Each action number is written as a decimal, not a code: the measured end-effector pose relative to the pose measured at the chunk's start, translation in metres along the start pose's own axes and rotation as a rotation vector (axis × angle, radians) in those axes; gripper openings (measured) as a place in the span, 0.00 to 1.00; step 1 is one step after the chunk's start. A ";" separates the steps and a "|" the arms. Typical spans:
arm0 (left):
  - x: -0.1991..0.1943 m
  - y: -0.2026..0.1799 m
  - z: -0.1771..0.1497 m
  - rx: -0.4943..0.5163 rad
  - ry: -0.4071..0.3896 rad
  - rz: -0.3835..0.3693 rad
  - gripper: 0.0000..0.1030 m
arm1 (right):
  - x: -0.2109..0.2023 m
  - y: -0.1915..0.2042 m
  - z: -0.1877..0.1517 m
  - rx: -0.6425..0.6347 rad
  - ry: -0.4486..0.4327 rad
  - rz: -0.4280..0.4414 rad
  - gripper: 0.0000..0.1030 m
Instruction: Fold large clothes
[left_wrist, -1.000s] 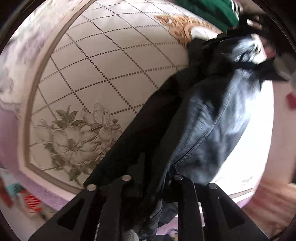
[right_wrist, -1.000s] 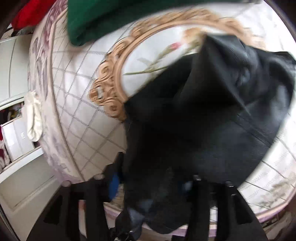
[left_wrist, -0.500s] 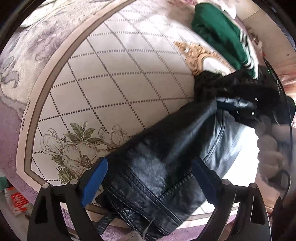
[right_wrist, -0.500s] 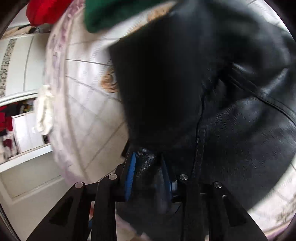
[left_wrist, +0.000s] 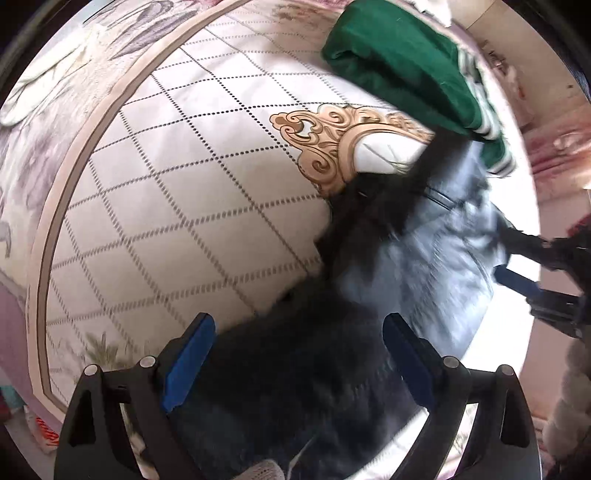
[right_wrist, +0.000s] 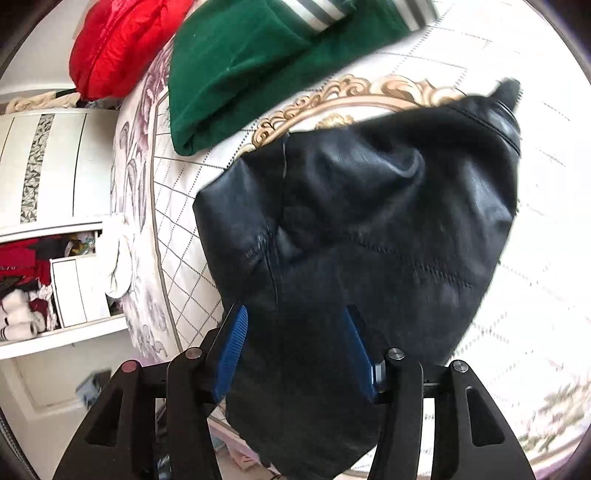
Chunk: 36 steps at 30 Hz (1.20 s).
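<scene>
Left wrist view: the left gripper has its fingers spread wide with nothing between them — the black leather jacket lies under and ahead of them, running from 6 o'clock up toward 1 o'clock across the patterned bedspread. The gripper points forward over the hem end, tilted slightly down at the bed. At 3 o'clock the right gripper shows at the jacket's far edge, blurred. A folded green garment sits at 12 to 1 o'clock, just touching the jacket's top end.

To fold well from here, I judge the left fingers should drop onto a seamed edge, not the slick panel, and take both layers so the leather does not slide.

Right wrist view: the right gripper is partly open, its blue pads either side of a hanging jacket fold; whether they press it I cannot tell. The gripper aims level-to-downward across the bed, the jacket bunched from 6 to 1 o'clock. The green garment lies at 12 o'clock, a red garment at 11 — both best kept out of the fold's path.
</scene>
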<state>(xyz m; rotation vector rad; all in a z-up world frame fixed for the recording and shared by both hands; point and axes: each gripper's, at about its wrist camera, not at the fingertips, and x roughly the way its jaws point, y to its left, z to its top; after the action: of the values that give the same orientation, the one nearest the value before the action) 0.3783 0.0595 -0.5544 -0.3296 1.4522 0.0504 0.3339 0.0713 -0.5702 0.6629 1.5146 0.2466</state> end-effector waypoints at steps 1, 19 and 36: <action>0.012 0.002 0.008 -0.009 0.008 0.032 0.93 | 0.007 0.007 0.009 -0.034 0.001 -0.002 0.52; 0.013 -0.021 0.032 0.040 -0.026 0.111 1.00 | -0.033 -0.047 0.030 0.044 -0.040 -0.102 0.43; -0.004 -0.015 0.025 0.022 -0.047 0.087 1.00 | -0.027 -0.108 -0.009 0.093 0.117 -0.018 0.19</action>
<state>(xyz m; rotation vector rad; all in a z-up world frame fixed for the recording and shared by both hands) 0.4051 0.0516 -0.5458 -0.2455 1.4196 0.1120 0.2961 -0.0277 -0.6053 0.7188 1.6512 0.2051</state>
